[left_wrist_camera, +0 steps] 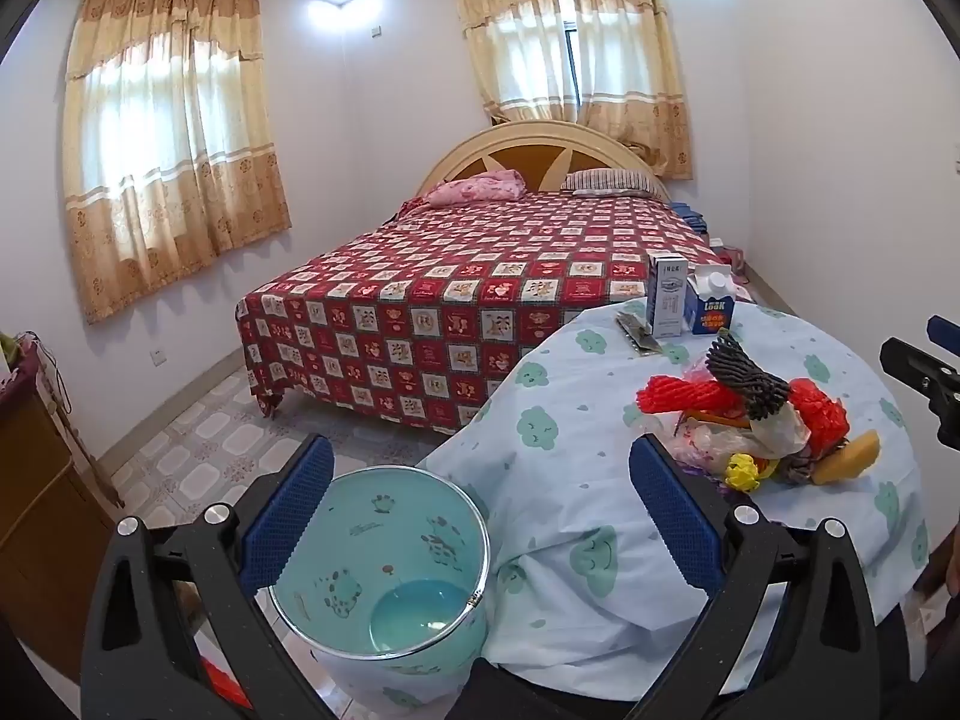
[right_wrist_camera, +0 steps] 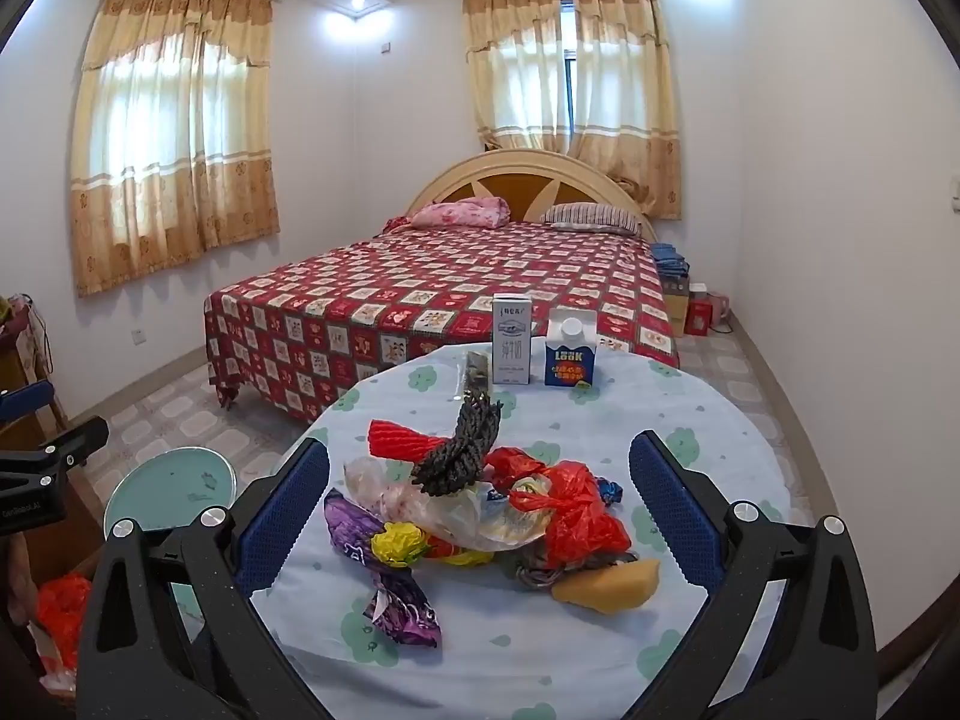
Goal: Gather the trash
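Right wrist view: right hand-held gripper (right_wrist_camera: 480,516) released above trash pile (right_wrist_camera: 480,510) on desk (right_wrist_camera: 690,420) | left hand-held gripper (left_wrist_camera: 480,516) released, over teal bin (left_wrist_camera: 384,564) beside desk

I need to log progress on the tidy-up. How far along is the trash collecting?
Nothing looks done: the bin beside the table appears empty. Nothing is in hand; the left hand-held gripper and right hand-held gripper are both open. Left: the whole trash pile, plus maybe the two cartons behind it.
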The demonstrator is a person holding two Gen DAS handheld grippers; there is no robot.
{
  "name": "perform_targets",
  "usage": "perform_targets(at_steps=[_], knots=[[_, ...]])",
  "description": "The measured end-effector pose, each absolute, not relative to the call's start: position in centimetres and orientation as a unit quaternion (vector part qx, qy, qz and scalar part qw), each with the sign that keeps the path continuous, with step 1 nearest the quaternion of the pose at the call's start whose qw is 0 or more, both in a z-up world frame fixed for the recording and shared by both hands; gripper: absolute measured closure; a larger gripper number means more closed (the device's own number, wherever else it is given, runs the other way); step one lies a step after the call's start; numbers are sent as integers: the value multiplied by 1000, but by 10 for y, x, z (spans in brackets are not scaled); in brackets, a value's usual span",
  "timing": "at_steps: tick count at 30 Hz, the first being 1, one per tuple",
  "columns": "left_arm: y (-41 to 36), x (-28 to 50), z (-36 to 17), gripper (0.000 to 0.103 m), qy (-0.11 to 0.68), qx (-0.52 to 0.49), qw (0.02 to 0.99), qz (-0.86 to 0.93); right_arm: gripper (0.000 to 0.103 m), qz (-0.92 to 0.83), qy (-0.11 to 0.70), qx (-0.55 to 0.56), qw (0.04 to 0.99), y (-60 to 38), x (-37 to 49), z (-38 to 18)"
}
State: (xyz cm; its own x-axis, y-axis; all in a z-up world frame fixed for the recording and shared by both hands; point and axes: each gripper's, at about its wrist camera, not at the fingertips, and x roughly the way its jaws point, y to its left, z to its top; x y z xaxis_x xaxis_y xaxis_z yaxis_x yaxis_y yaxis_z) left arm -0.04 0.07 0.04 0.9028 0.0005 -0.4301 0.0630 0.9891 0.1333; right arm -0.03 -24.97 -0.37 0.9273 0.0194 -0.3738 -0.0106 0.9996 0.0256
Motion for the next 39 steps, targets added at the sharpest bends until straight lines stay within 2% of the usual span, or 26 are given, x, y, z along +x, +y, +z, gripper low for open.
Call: perform_targets(at_steps=[39], knots=[[18, 2, 5, 6, 225, 70, 972, -10, 5, 11, 196, 14, 980, -252, 2, -14]])
